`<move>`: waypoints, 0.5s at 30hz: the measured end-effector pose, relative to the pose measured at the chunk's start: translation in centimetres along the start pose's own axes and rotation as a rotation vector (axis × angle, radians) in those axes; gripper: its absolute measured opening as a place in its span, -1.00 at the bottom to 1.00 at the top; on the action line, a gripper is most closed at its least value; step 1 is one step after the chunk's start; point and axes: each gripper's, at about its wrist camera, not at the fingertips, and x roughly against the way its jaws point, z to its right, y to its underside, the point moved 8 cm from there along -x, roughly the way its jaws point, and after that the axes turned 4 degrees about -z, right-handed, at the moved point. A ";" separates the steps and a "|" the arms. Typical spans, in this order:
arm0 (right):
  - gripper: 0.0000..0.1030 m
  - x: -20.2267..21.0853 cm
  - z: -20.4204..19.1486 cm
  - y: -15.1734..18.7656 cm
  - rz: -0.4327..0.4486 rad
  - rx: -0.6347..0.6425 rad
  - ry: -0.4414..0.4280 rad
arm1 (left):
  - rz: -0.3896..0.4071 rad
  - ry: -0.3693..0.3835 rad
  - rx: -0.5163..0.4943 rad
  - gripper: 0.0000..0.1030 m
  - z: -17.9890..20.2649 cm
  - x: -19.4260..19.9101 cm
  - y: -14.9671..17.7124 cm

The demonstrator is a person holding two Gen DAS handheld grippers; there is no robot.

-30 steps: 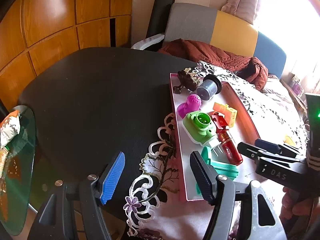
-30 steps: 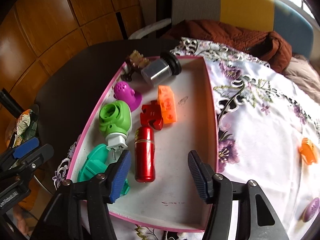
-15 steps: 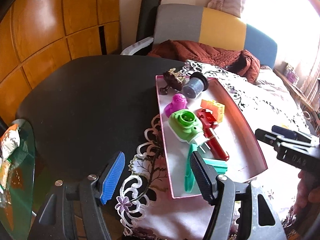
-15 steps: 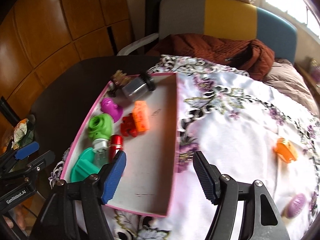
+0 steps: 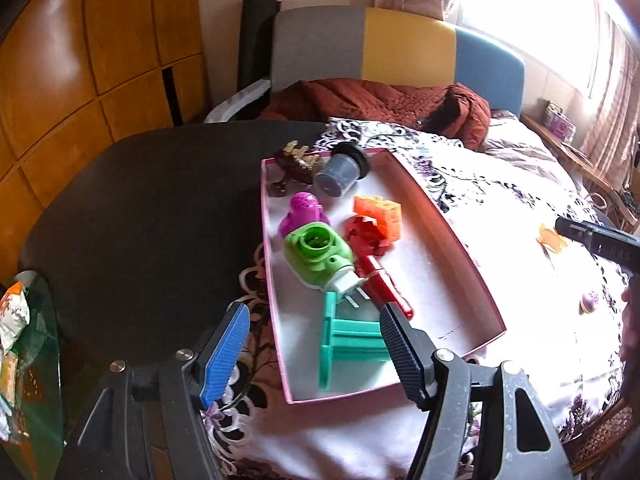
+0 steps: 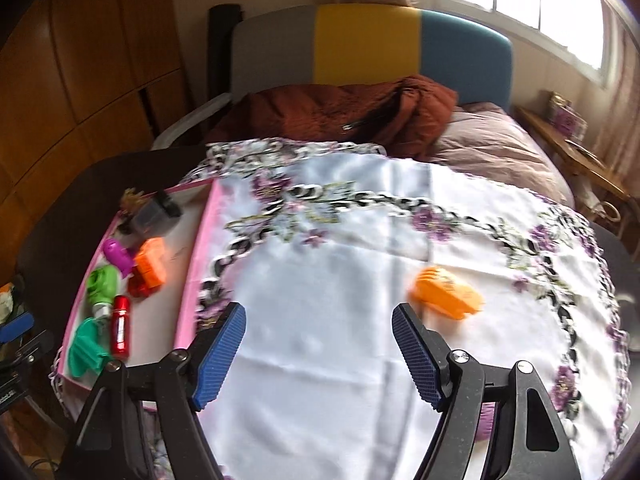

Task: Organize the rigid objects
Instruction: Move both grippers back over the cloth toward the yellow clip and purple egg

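A pink-rimmed tray (image 5: pixel 448 232) (image 6: pixel 206 240) lies on the flowered cloth and holds a green plug toy (image 5: pixel 318 256), a red cylinder (image 5: pixel 384 284) (image 6: pixel 121 326), a teal piece (image 5: pixel 348 340), orange and red bricks (image 5: pixel 378 216), a purple piece (image 5: pixel 304 210) and a grey jar (image 5: pixel 340 174). An orange toy (image 6: pixel 446 292) lies loose on the cloth, just beyond my open, empty right gripper (image 6: pixel 318 354). A small purple object (image 5: pixel 590 302) also lies on the cloth. My left gripper (image 5: pixel 314 354) is open and empty over the tray's near corner.
The dark table (image 5: pixel 152 216) extends left of the tray. A chair with a rust-brown quilted jacket (image 6: pixel 340 116) stands behind the table. A glass side table with snack packets (image 5: pixel 16 344) is at the far left. The cloth (image 6: pixel 360 240) covers the table's right part.
My right gripper has swung right, from over the tray to over the cloth near the orange toy. My left gripper has drawn back and up a little. Both stay open.
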 end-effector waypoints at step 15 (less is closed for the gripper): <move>0.59 0.8 19.1 2.1 0.039 -0.515 0.191 | -0.004 0.049 -0.151 0.33 6.2 -0.6 -1.4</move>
